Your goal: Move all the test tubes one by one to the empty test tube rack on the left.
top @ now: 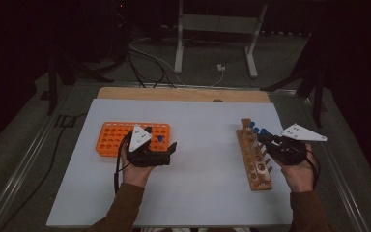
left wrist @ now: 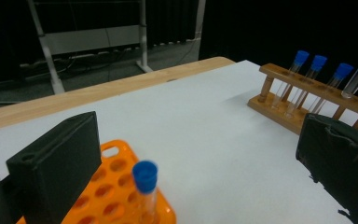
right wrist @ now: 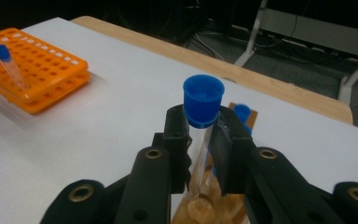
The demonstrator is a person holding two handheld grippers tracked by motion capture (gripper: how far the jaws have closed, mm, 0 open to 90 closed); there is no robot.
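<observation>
The right gripper (right wrist: 200,135) is clamping a blue-capped tube (right wrist: 202,116) just above the wooden rack (top: 254,157), apparently lifting it toward the orange rack (top: 130,137), where the left gripper (top: 166,150) is waiting, jaws apart.

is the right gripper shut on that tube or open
Shut on it: in the right gripper view the right gripper has both jaws pressed against the blue-capped tube just under its cap, above the wooden rack.

a white board (top: 198,179) lay on a wooden tabletop (top: 183,94). beyond it stood a white metal frame (top: 217,29), with dark cables (top: 145,60) trailing across the grey floor (top: 24,145).
</observation>
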